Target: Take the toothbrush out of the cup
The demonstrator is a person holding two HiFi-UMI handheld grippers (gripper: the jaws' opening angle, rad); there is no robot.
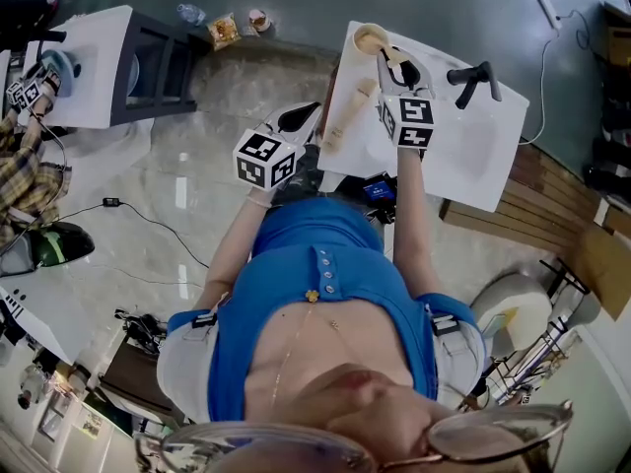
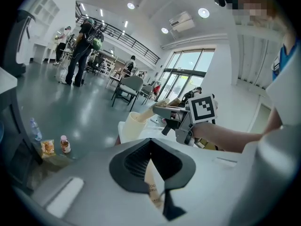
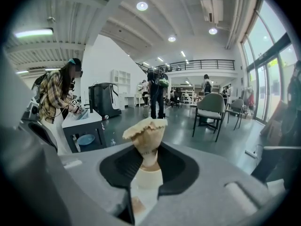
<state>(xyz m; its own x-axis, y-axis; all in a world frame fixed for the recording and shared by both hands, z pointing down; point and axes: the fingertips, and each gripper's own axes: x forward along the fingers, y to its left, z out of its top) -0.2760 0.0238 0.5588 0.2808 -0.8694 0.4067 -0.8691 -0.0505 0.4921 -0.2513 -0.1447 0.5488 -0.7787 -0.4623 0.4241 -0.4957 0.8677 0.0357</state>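
Right claw (image 1: 394, 69) clamped wrapped toothbrush (image 3: 146, 138) at cup (image 1: 372, 38), far table (image 1: 473, 146) edge; my left claw (image 2: 153, 171) shut on second toothbrush (image 1: 351, 113).

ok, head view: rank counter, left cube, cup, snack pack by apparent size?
1. counter
2. left cube, though it sits nearer the camera, which inflates it
3. cup and snack pack: about alike, so not ranked; the pack is farther off
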